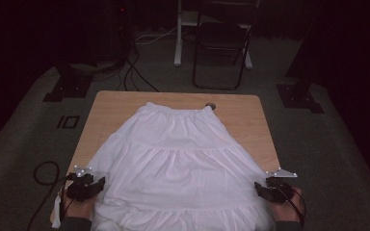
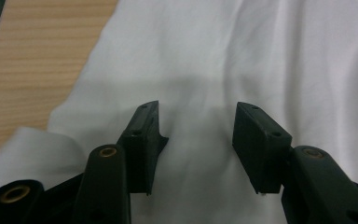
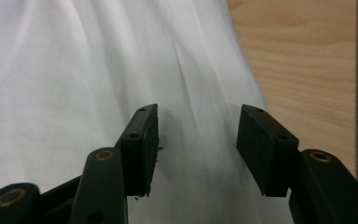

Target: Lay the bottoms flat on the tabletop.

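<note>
**One skirt, two open grippers at its hem corners**

One white tiered skirt (image 1: 178,159) lies spread flat on the wooden table (image 1: 250,115), waistband at the far end, hem towards me. I hold two grippers. My left gripper (image 1: 96,184) sits at the near left edge of the cloth, jaws apart with white fabric lying between and under them. My right gripper (image 1: 260,188) sits at the near right edge, jaws likewise apart over the cloth

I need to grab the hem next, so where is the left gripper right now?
In the high view, the left gripper sits at the table's near-left corner, jaws open over the white skirt's lower left edge.
</note>
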Available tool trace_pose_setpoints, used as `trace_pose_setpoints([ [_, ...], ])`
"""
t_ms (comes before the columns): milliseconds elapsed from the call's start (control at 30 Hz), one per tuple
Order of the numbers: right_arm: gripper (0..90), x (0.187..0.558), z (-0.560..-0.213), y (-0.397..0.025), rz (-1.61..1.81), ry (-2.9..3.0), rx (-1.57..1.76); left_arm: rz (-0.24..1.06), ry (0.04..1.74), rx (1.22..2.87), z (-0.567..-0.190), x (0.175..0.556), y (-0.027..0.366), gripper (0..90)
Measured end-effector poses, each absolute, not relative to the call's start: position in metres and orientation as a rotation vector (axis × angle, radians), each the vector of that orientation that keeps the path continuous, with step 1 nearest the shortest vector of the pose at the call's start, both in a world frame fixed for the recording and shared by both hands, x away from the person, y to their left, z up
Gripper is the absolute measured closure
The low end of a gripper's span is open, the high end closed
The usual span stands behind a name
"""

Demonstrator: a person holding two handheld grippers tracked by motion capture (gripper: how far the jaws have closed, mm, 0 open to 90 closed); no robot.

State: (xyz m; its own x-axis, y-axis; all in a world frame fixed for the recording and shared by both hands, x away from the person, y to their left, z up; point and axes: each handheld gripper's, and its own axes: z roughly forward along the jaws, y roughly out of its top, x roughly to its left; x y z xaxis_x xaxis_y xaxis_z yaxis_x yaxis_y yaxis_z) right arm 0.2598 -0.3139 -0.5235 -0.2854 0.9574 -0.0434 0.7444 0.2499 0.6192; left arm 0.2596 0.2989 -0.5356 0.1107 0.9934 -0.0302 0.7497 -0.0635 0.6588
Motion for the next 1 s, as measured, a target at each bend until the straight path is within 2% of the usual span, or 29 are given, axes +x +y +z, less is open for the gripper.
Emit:
trace_pose_setpoints([
  [100, 48.1, 0.262, -0.532, -0.314, 0.693, 2.120, 1.570, 0.631, 1.690, 1.881, -0.535, 0.258, 0.301, 64.5],
  [133, 49.0, 0.262, -0.533, -0.314, 0.704, 2.118, 1.572, 0.630, 1.686, 1.885, -0.535, 0.258, 0.302, 73.8],
  [200, 51.1, 0.262, -0.534, -0.313, 0.711, 2.120, 1.576, 0.629, 1.689, 1.882, -0.535, 0.256, 0.304, 85.8],
  [233, 53.4, 0.262, -0.533, -0.313, 0.719, 2.124, 1.578, 0.631, 1.691, 1.884, -0.535, 0.255, 0.307, 88.7],
  [433, 69.7, 0.260, -0.533, -0.309, 0.742, 2.148, 1.550, 0.657, 1.756, 1.851, -0.535, 0.239, 0.329, 89.6],
  [767, 79.4, 0.258, -0.533, -0.298, 0.752, 2.193, 1.497, 0.652, 1.848, 1.789, -0.533, 0.217, 0.349, 89.4],
  [833, 84.3, 0.258, -0.533, -0.300, 0.752, 2.182, 1.506, 0.648, 1.816, 1.810, -0.534, 0.219, 0.345, 87.9],
  [1000, 86.0, 0.261, -0.533, -0.306, 0.716, 2.143, 1.533, 0.646, 1.764, 1.819, -0.529, 0.229, 0.332, 77.8],
])
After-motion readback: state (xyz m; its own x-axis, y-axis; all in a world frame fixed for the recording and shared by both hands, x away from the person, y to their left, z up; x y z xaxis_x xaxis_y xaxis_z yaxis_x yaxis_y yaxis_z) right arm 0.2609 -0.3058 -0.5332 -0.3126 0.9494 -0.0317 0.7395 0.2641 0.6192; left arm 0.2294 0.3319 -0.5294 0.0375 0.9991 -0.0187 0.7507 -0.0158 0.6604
